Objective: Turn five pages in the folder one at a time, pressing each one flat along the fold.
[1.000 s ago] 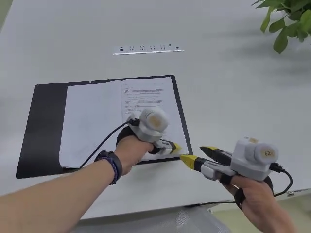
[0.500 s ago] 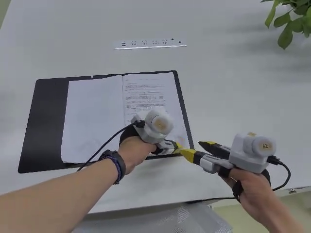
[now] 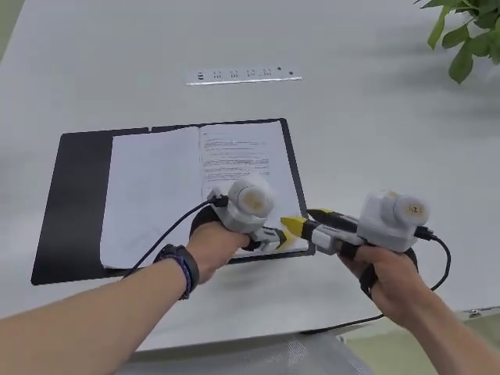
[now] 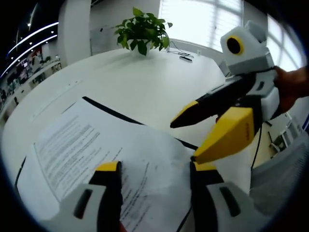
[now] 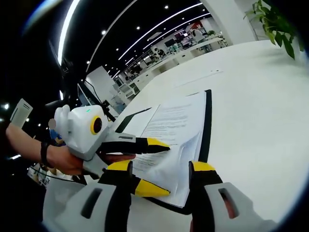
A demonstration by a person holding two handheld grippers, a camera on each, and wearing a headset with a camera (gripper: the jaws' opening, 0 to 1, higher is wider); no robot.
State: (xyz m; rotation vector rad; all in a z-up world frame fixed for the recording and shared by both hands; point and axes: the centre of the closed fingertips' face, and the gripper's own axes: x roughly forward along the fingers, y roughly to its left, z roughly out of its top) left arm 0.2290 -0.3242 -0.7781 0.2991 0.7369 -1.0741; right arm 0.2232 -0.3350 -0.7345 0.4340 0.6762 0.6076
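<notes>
Your left gripper (image 3: 277,237) stood at the near right corner of the folder (image 3: 78,203), jaws well apart over the printed page (image 3: 242,156) and closed on nothing. Your right gripper (image 3: 305,219) was just off that same corner, jaws likewise spread and empty, tips almost meeting the left's. The folder lay open and flat, a blank sheet (image 3: 152,195) on its left half and the printed page on its right.

I judged the step to be picking up one page at that corner. Take the top sheet alone: the stack edge looked several sheets thick from the right gripper view. Pinch near the corner, carry it over the fold, then press along the fold.

The two grippers crowded one corner, and each could block the other. The left gripper's cable (image 3: 168,226) trailed across the folder's near edge and could catch a turning page. The power strip (image 3: 244,76) beyond the folder and the plant (image 3: 465,35) far off to its right were well clear.
</notes>
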